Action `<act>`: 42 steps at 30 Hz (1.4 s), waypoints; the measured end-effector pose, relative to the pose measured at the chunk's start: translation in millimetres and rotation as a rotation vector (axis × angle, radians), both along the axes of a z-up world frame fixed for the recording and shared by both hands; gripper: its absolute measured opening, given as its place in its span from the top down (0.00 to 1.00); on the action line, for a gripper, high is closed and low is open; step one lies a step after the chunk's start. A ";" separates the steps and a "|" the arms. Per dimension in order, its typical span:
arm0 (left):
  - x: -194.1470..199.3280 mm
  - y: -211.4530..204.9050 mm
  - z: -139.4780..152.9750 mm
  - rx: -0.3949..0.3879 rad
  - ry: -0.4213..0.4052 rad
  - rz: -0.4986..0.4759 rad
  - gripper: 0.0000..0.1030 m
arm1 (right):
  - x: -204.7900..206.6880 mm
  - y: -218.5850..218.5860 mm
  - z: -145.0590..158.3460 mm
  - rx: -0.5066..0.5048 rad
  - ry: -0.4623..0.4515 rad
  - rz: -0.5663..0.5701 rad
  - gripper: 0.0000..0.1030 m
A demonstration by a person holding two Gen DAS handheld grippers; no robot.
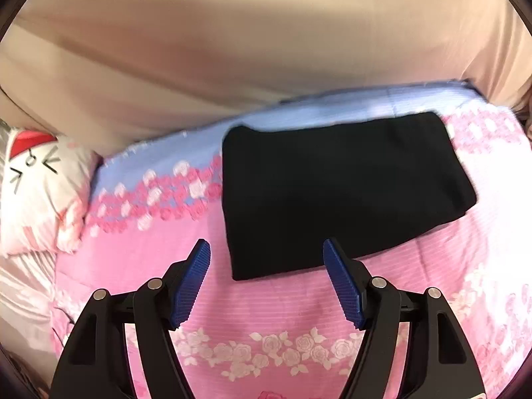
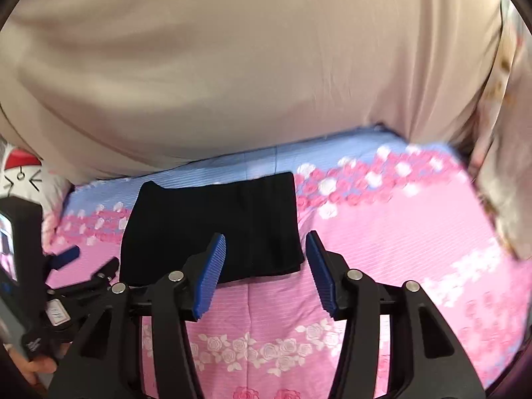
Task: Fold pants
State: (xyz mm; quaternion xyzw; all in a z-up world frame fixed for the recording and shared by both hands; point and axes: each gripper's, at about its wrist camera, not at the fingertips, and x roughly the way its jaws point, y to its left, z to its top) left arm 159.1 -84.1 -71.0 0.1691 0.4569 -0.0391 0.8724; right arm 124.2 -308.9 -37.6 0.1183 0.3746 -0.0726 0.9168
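Pink floral bedsheet (image 1: 299,306), folded black pants (image 1: 342,193), both claws spread, empty.

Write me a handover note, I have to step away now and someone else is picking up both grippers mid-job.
Left gripper: open, empty, hovering over the near edge of the pants.
Right gripper: open, empty, just short of the pants' near right corner.
Pants: black, lying flat as a compact folded rectangle on the pink floral bedsheet, near the beige curtain.
Done: the folding looks complete or nearly so.
Left: check the edges; add a final fold only if a smaller bundle is wanted.
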 end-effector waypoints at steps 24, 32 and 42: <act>-55.1 21.0 56.9 -0.096 -0.064 0.062 0.17 | -37.2 51.5 23.7 -0.062 -0.030 0.034 0.10; -52.8 25.2 52.7 -0.097 -0.053 0.080 0.17 | -37.9 51.5 21.8 -0.061 -0.023 0.030 0.10; -55.8 24.9 52.1 -0.084 -0.054 0.076 0.17 | -41.5 51.9 20.1 -0.057 -0.017 0.029 0.10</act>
